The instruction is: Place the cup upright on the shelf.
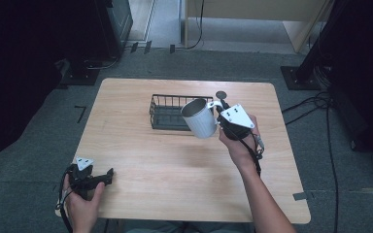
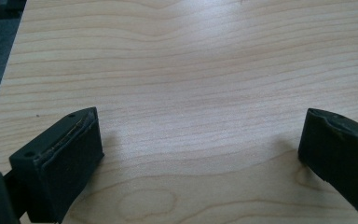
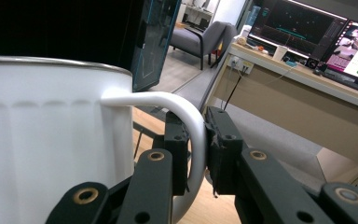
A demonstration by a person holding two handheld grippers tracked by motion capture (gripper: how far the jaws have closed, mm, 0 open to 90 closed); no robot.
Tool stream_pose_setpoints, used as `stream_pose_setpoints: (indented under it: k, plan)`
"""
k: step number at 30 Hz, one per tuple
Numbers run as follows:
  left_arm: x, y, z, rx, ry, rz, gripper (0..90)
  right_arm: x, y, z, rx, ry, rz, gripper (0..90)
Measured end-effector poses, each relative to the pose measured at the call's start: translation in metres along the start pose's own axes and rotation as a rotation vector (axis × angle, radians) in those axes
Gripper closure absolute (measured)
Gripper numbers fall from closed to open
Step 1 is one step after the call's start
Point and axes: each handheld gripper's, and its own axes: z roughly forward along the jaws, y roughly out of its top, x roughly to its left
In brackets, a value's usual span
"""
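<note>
One white mug hangs tilted above the table, its handle pinched in the right claw, just in front of a black wire basket. The mug's inside is hidden. The left claw rests spread wide on the table, holding nothing.

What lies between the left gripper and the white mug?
Only bare wooden table in the high view; the left gripper rests apart from the white mug.

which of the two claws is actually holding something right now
The right claw, held up over the wire basket: its jaws pinch the handle of the white mug. The left claw rests low near the table edge, jaws wide apart with nothing between.
</note>
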Motion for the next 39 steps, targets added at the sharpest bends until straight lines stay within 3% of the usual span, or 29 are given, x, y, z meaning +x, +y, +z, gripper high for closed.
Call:
stream_pose_setpoints:
  k: [20, 39]
  plan:
    - [0.0, 0.0, 0.0, -0.001, 0.0, -0.001, 0.0, 0.004, 0.013, 0.032, -0.012, -0.014, -0.003, 79.9]
    - [0.0, 0.0, 0.0, -0.001, 0.0, -0.003, 0.0, 0.014, 0.019, 0.075, 0.007, -0.032, -0.011, 80.0]
